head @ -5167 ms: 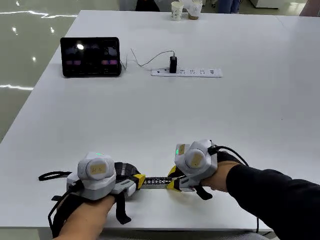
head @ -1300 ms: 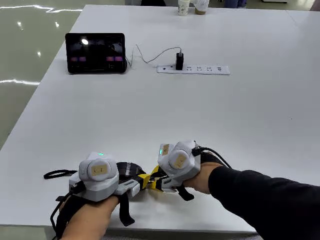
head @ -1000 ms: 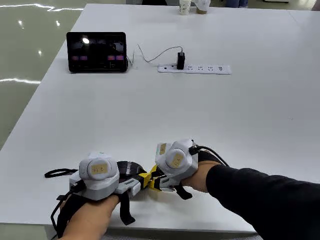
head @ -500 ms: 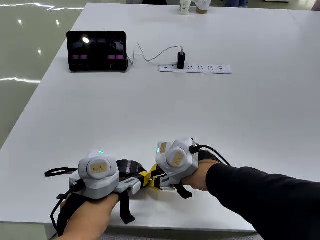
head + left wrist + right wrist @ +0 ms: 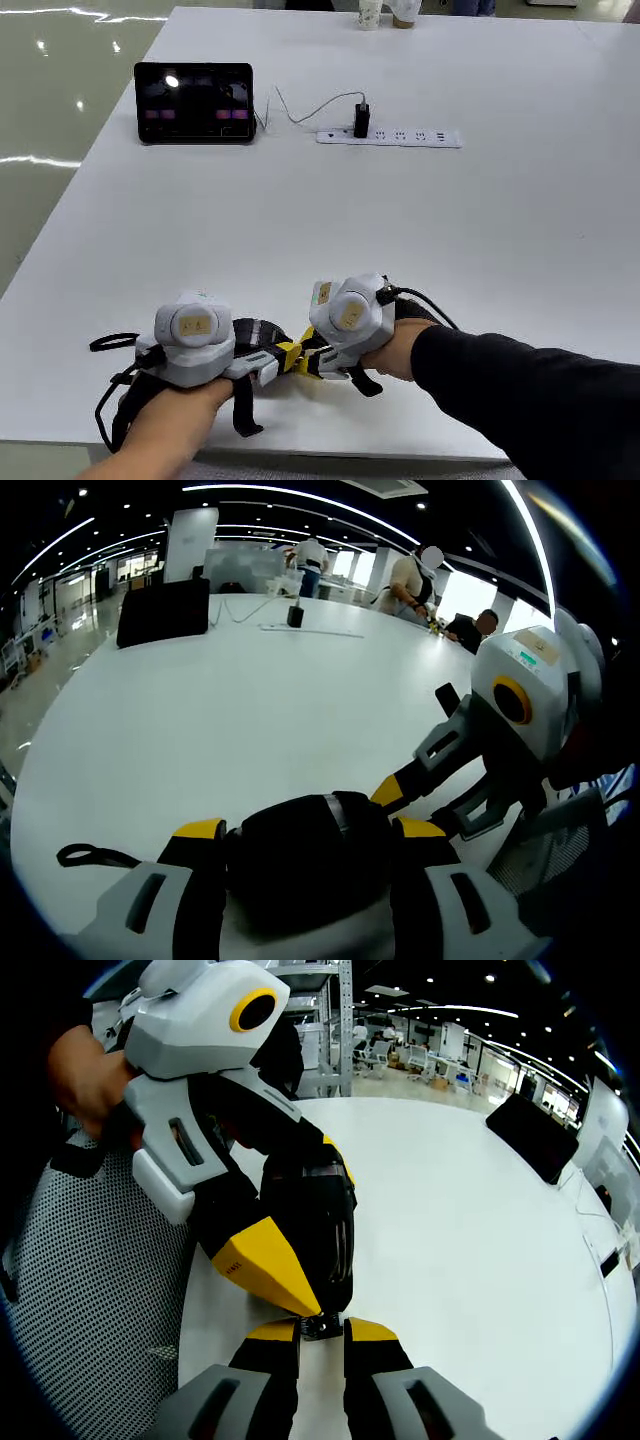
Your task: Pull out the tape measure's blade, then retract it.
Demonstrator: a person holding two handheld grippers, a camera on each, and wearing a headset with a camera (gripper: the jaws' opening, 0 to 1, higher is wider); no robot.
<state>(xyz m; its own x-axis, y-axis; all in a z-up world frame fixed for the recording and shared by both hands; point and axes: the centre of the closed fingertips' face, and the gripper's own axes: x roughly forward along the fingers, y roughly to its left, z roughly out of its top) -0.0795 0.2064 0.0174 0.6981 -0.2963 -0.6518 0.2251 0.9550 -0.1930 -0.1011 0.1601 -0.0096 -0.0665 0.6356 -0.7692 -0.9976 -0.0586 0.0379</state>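
The blade has run back in and the right gripper (image 5: pixel 306 364) has closed up to the tape measure (image 5: pixel 322 1215) at the table's (image 5: pixel 400 230) near edge, jaws pinching its hook tab (image 5: pixel 322 1327), likely the soundest hold on springy steel, while the left gripper (image 5: pixel 310 830) clamps the rigid case (image 5: pixel 305 880).

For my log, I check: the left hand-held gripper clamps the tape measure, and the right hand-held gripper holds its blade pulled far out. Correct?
No: the blade is almost fully in. The right gripper view shows the right hand-held gripper pinching its tip right at the tape measure.
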